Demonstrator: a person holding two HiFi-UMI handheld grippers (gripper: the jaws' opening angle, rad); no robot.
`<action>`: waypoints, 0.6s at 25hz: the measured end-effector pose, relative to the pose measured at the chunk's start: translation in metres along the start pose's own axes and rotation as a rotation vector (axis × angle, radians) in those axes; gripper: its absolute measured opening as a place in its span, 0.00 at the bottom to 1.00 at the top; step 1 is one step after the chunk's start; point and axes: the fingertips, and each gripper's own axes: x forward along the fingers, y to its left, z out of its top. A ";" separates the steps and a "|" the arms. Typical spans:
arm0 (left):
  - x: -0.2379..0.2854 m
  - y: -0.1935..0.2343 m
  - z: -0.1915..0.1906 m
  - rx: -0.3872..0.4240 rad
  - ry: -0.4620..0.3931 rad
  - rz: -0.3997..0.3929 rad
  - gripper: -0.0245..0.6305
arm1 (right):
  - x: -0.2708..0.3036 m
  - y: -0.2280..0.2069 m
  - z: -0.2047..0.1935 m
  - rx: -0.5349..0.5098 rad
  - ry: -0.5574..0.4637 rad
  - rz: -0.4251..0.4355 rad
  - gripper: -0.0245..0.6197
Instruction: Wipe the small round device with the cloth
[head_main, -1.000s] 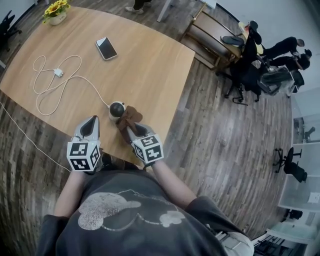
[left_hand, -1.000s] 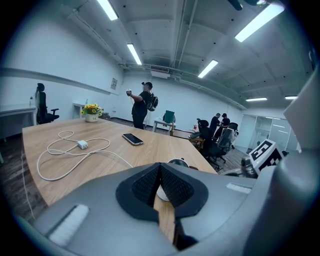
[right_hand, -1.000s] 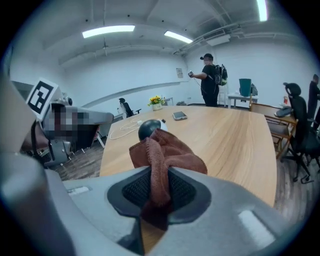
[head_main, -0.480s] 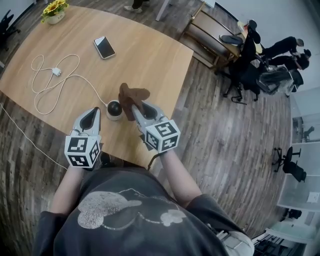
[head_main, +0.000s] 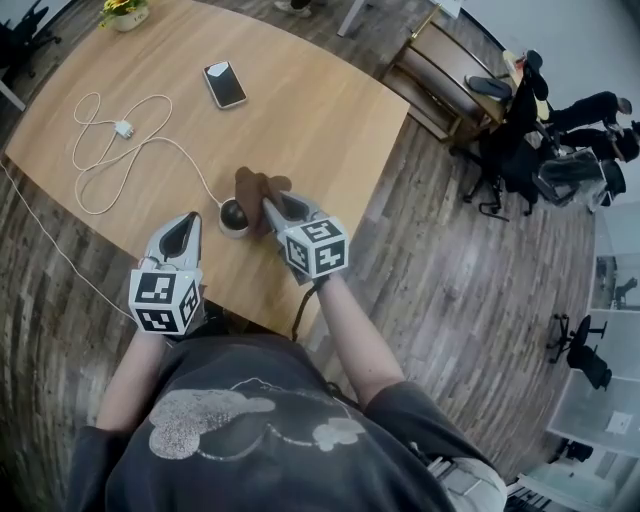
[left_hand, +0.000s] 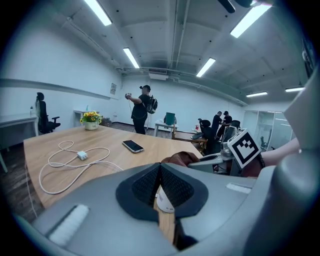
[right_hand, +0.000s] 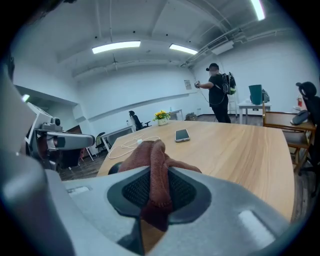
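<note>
Mainly slide risk: tabletop (head_main: 320, 110) looks smooth and nothing braces device (head_main: 233, 214) near its front edge. Sideways wipe could shove device or tug cable (head_main: 110, 165).

Right gripper (head_main: 270, 208) just right of device, fingers clamped on cloth (head_main: 255, 188). Cloth bunched beside device, contact unclear; thin pinch may slip.

Left gripper (head_main: 185, 222) near device's left-front, fingers together, empty, clear of device.

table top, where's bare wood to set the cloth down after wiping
Widest bare wood: right of the phone, out to the right edge of the table. A smaller patch lies between the phone and the white cable. Crowded: the near edge, where the small round device, the cloth in the right claw and the shut left claw sit close together.
</note>
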 end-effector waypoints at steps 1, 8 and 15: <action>0.000 0.001 -0.001 -0.002 0.003 0.007 0.07 | 0.004 -0.002 -0.004 -0.002 0.013 0.006 0.15; 0.001 0.008 -0.017 -0.024 0.027 0.057 0.07 | 0.028 0.000 -0.028 0.041 0.063 0.072 0.15; -0.003 0.003 -0.024 -0.035 0.036 0.102 0.07 | 0.028 -0.002 -0.036 0.050 0.066 0.096 0.15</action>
